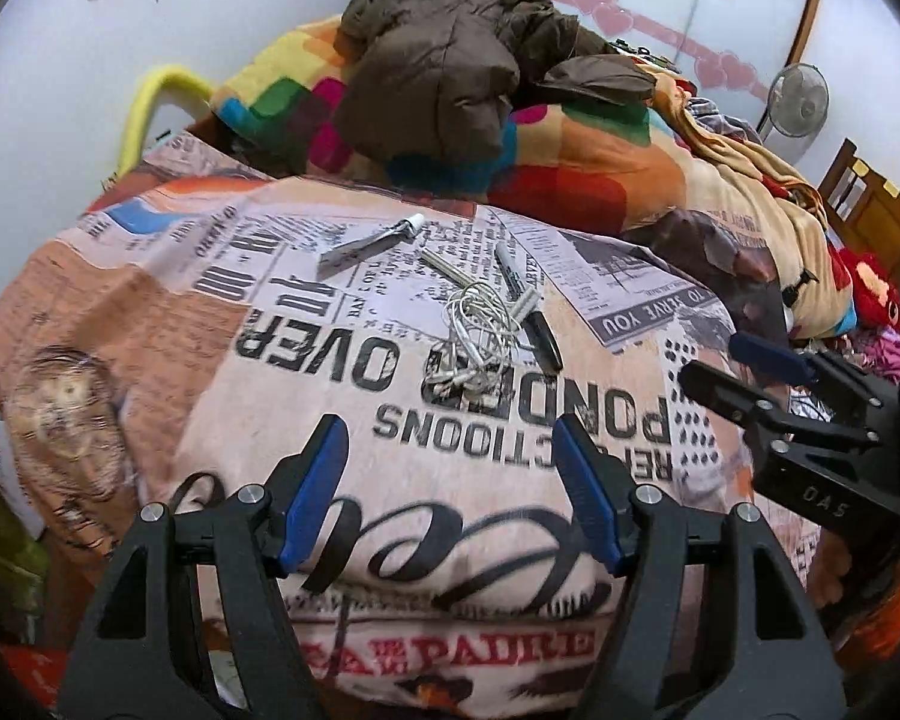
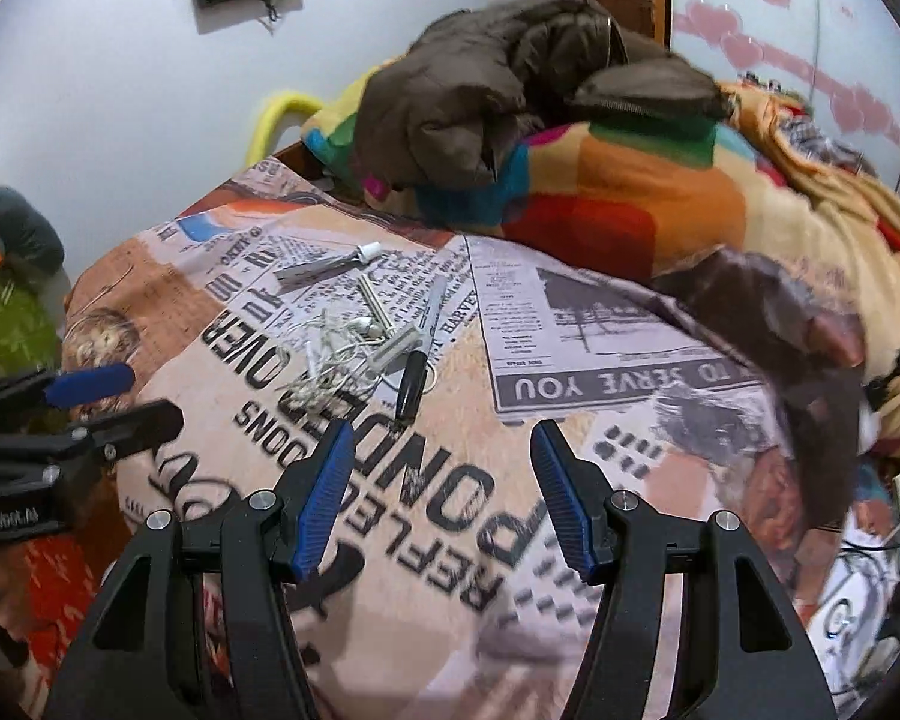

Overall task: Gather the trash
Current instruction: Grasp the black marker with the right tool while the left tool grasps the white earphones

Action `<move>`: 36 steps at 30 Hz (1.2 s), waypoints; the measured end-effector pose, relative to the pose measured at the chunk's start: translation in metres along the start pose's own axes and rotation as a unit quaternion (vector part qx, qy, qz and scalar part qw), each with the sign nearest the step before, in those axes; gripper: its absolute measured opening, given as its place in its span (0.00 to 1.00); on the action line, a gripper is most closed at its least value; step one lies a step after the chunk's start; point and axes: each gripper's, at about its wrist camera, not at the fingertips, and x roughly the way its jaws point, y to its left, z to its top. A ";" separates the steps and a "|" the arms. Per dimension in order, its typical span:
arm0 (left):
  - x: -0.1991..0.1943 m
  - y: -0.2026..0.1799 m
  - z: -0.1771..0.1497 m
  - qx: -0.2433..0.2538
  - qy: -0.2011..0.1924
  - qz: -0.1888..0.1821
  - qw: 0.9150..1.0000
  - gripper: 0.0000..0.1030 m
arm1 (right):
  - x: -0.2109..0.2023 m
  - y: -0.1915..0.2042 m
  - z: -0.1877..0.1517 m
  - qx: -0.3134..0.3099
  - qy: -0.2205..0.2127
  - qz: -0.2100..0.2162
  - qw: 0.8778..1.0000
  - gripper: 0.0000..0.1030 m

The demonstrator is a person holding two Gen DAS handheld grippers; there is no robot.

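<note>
Both are wide apart and hold nothing — the left hand-held gripper (image 1: pixel 450 480) and the right hand-held gripper (image 2: pixel 441 483). On the bed (image 1: pixel 168 324) ahead lie a tube (image 1: pixel 373 239), tangled earphones (image 1: pixel 477 336) and a marker (image 1: pixel 525 306) — close together.

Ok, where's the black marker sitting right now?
The black marker lies on the newsprint bedspread, ahead of the right gripper and slightly to its left, touching the right edge of the tangled white earphones, below the squeezed tube.
</note>
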 end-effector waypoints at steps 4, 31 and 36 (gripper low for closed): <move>0.024 0.005 0.005 -0.012 0.004 -0.013 1.000 0.67 | 0.033 -0.004 0.010 0.027 0.021 0.030 0.999 0.41; 0.100 -0.003 0.020 -0.028 0.030 -0.074 0.996 0.05 | 0.059 -0.021 0.005 0.005 0.030 -0.014 0.999 0.12; 0.071 -0.003 0.021 -0.028 0.015 -0.073 0.997 0.04 | 0.035 -0.022 0.005 0.013 0.014 -0.006 1.000 0.12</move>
